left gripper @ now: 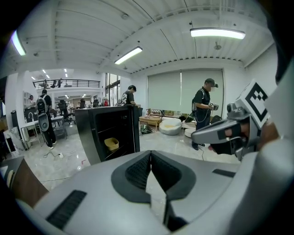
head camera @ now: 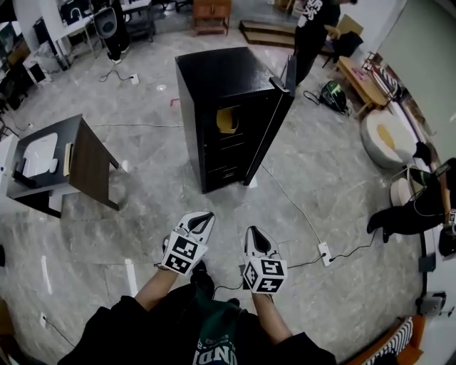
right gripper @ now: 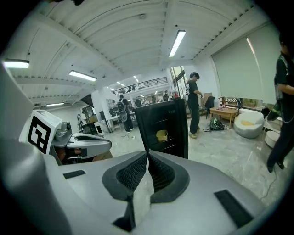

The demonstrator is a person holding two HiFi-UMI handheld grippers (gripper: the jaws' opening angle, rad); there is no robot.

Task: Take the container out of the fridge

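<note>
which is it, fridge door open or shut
Open: the door stands swung aside, and the yellow container shows inside the fridge.

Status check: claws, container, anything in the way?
Both shut, empty: left claw, right claw. Yellow container on shelf inside fridge, door open, some way ahead. Cable on floor, right of approach.

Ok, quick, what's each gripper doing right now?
Left gripper: shut, holding nothing.
Right gripper: shut, holding nothing.

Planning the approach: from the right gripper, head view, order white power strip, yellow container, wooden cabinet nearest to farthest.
1. White power strip, floor, right of right gripper.
2. Yellow container, inside black fridge ahead.
3. Brown wooden cabinet, far back.
</note>
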